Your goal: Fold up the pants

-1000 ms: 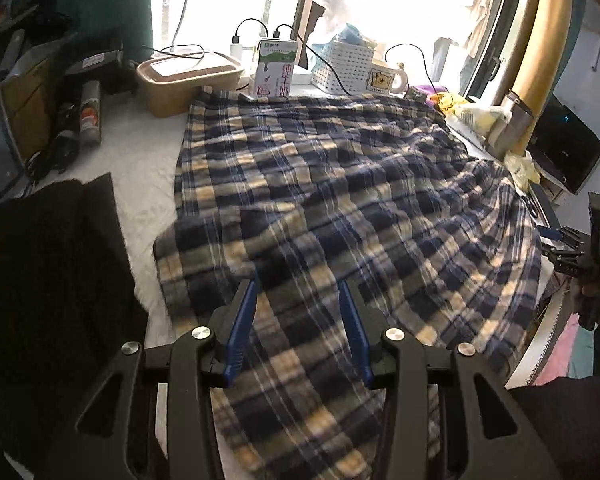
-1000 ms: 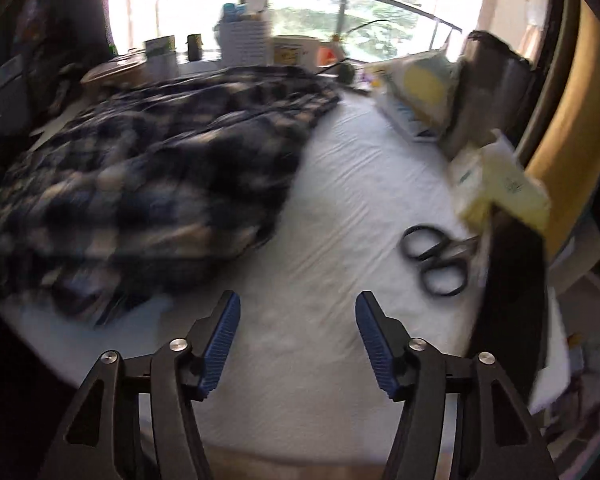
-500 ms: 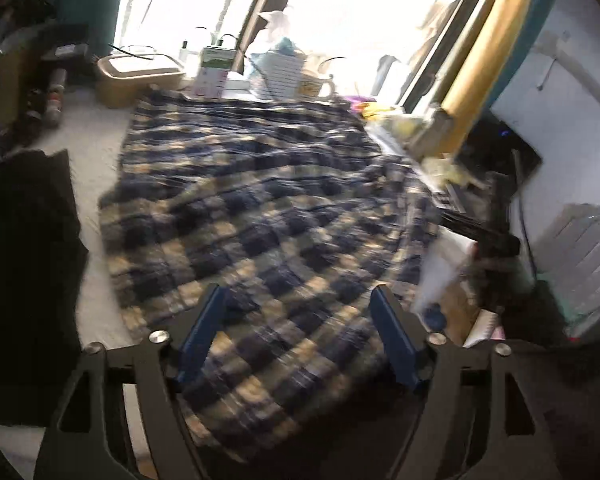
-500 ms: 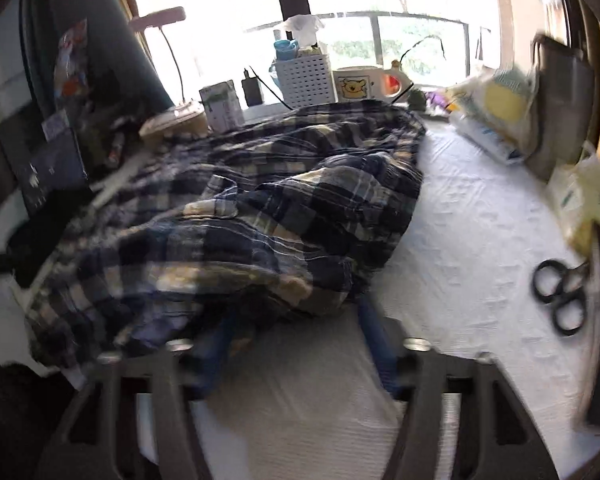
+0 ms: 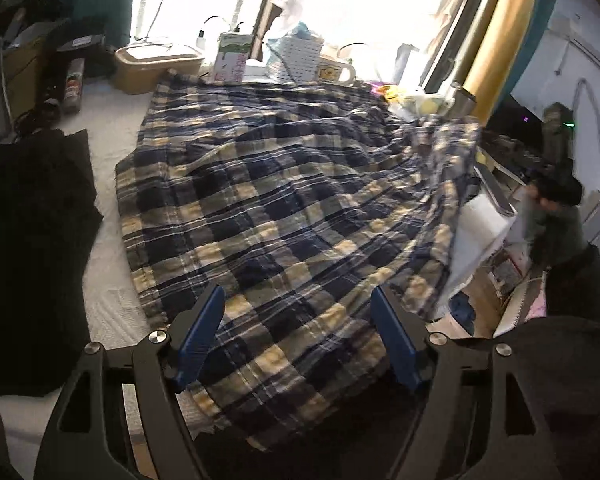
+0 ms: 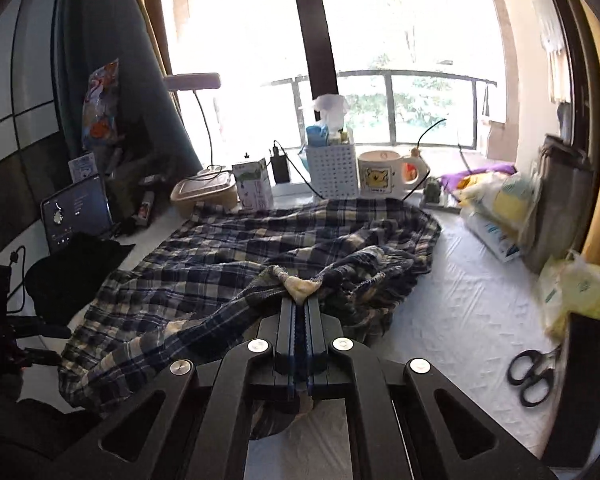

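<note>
The blue, yellow and white plaid pants (image 5: 280, 200) lie spread over the white table, their near end hanging over the front edge. My left gripper (image 5: 300, 320) is wide open just above the near end, holding nothing. In the right wrist view the pants (image 6: 228, 272) are bunched. My right gripper (image 6: 300, 300) is shut on a pinched edge of the pants, lifted off the table. The lifted right edge also shows in the left wrist view (image 5: 452, 148).
A black cloth (image 5: 32, 240) lies left of the pants. A beige lidded box (image 5: 156, 66), carton (image 5: 230, 58), white basket (image 5: 298, 58) and mug (image 6: 382, 174) line the window side. Scissors (image 6: 530, 372) and bags (image 6: 500, 204) lie on the right. A tablet (image 6: 76, 212) stands left.
My right gripper moved left to the pants' edge, shut on it and lifted it. My left gripper opened wide and drew back toward the near end.
</note>
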Tool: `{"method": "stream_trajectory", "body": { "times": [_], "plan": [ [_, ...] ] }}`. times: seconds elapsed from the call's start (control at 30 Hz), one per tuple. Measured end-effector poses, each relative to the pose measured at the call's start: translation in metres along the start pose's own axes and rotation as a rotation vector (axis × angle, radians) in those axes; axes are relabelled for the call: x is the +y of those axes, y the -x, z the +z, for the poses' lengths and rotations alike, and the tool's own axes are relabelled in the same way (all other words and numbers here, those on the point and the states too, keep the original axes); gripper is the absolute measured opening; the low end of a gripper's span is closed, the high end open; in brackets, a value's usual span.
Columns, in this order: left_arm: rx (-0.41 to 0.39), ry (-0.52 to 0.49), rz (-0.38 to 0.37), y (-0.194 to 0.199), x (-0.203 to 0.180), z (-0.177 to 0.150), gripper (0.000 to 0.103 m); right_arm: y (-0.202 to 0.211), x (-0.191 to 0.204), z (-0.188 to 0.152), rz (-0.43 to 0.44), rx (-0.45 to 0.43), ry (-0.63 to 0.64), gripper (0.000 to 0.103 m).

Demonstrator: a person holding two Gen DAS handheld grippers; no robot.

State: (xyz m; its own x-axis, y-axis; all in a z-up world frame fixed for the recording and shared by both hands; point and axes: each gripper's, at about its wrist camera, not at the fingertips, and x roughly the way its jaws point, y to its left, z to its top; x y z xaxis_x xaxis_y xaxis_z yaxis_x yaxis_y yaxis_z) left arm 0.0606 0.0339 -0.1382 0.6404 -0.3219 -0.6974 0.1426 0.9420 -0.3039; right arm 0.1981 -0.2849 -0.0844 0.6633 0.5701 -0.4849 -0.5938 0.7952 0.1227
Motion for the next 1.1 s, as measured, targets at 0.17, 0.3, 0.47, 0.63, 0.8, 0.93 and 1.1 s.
{"method": "stream_trajectory", "body": {
  "times": [0.17, 0.3, 0.47, 0.63, 0.8, 0.93, 1.1],
  "plan": [
    [0.033, 0.061, 0.099, -0.015, 0.021, 0.000, 0.075, 0.013, 0.013, 0.015, 0.042, -0.053, 0.048, 0.003],
    [0.013, 0.082, 0.113, -0.011, 0.028, 0.003, 0.075, -0.010, 0.030, 0.018, 0.049, -0.014, 0.111, 0.003],
    [-0.028, 0.078, 0.154, -0.004, 0.032, 0.013, 0.075, -0.053, 0.054, -0.002, 0.087, 0.087, 0.143, 0.042],
    [-0.056, 0.053, 0.187, -0.004, 0.036, 0.032, 0.075, -0.063, 0.073, -0.026, 0.159, 0.142, 0.179, 0.103],
    [-0.071, 0.021, 0.206, -0.010, 0.037, 0.050, 0.075, -0.026, 0.058, -0.023, 0.170, 0.074, 0.154, 0.103],
    [-0.066, 0.022, 0.212, -0.017, 0.039, 0.058, 0.075, 0.001, 0.020, -0.012, 0.051, 0.017, 0.114, 0.103],
    [-0.043, 0.048, 0.211, -0.026, 0.043, 0.057, 0.075, -0.021, -0.007, -0.004, -0.086, 0.096, 0.156, 0.068]
  ]
}}
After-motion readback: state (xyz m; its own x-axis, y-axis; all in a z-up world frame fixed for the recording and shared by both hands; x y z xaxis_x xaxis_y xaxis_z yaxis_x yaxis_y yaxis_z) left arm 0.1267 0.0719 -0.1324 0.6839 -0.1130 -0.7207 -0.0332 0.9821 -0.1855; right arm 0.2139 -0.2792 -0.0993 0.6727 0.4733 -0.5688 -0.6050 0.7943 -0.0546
